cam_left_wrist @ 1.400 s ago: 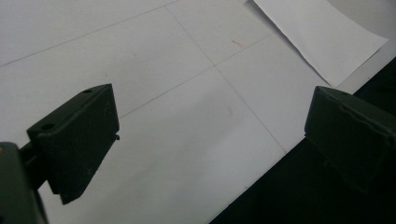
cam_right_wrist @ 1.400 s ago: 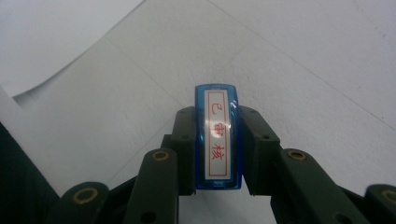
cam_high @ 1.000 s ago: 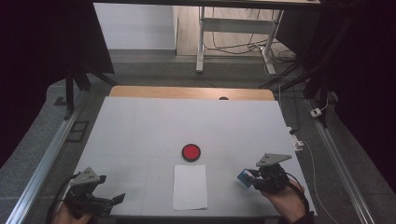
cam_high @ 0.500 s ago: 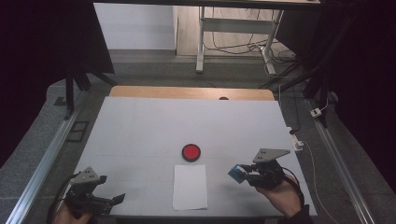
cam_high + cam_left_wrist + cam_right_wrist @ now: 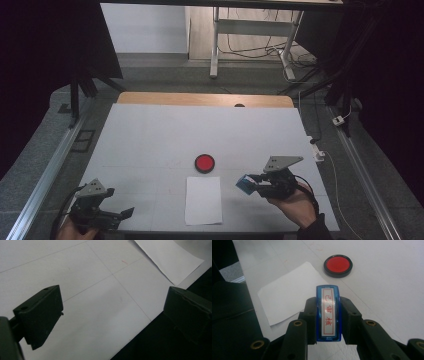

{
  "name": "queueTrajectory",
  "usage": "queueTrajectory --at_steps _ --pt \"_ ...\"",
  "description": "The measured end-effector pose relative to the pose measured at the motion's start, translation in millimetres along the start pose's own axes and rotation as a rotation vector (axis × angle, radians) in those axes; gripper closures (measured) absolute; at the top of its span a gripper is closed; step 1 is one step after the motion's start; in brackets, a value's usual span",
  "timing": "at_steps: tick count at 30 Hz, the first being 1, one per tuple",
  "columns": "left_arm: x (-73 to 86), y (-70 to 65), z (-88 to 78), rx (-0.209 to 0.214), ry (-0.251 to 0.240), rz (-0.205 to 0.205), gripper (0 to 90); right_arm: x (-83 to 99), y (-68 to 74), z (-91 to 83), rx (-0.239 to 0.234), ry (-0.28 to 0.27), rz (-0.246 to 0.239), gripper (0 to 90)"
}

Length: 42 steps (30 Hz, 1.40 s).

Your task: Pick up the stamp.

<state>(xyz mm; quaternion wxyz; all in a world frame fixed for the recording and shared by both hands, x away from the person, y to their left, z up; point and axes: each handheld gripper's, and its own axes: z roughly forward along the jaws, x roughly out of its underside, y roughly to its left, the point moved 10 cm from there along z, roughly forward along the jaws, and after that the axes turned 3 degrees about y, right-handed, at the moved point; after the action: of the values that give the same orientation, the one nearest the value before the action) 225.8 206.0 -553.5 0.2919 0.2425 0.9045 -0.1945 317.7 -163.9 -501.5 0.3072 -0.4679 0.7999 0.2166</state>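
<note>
White worktop (image 5: 150, 135), lower right of frame: right tongs (image 5: 248, 183) clamp a blue stamp (image 5: 328, 312) near the paper sheet (image 5: 203, 200) and red ink pad (image 5: 204, 163); left tongs (image 5: 125, 213) gape, holding nothing.

This looks like a lab or test room set up for recording. A white surface (image 5: 150, 135) marked with thin ruled lines sits between metal rails (image 5: 42, 182) on a grey carpeted floor (image 5: 160, 70). Dark curtains (image 5: 45, 45) hang on both sides. Beyond it stands a desk frame (image 5: 216, 40) with loose cables (image 5: 250, 47) under it, and a power strip (image 5: 340, 120) lies on the floor at the right.
</note>
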Motion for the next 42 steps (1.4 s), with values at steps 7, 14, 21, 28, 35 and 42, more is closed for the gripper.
queueTrajectory --at_steps 7,14,21,28,35,42 --pt "0.2 0.1 0.4 -0.007 0.002 0.000 3.3 -11.7 4.8 6.1 -0.029 -0.020 -0.012 70.0" --pt "0.1 0.1 0.6 -0.009 0.003 0.003 3.4 -24.3 9.9 10.3 -0.048 -0.041 -0.030 70.0" --pt "0.2 0.2 0.7 -0.011 0.004 0.004 3.4 -33.8 13.8 17.8 -0.060 -0.044 -0.056 70.0" --pt "0.1 0.1 0.7 -0.011 0.004 0.006 3.5 -43.7 20.3 26.3 -0.086 -0.042 -0.087 70.0" --pt "0.1 0.0 0.6 -0.007 0.003 0.006 3.4 -52.4 30.5 40.3 -0.123 -0.029 -0.137 70.0" --pt "0.3 0.0 0.7 -0.006 0.007 0.008 3.4 -56.3 37.4 47.5 -0.147 -0.020 -0.154 70.0"
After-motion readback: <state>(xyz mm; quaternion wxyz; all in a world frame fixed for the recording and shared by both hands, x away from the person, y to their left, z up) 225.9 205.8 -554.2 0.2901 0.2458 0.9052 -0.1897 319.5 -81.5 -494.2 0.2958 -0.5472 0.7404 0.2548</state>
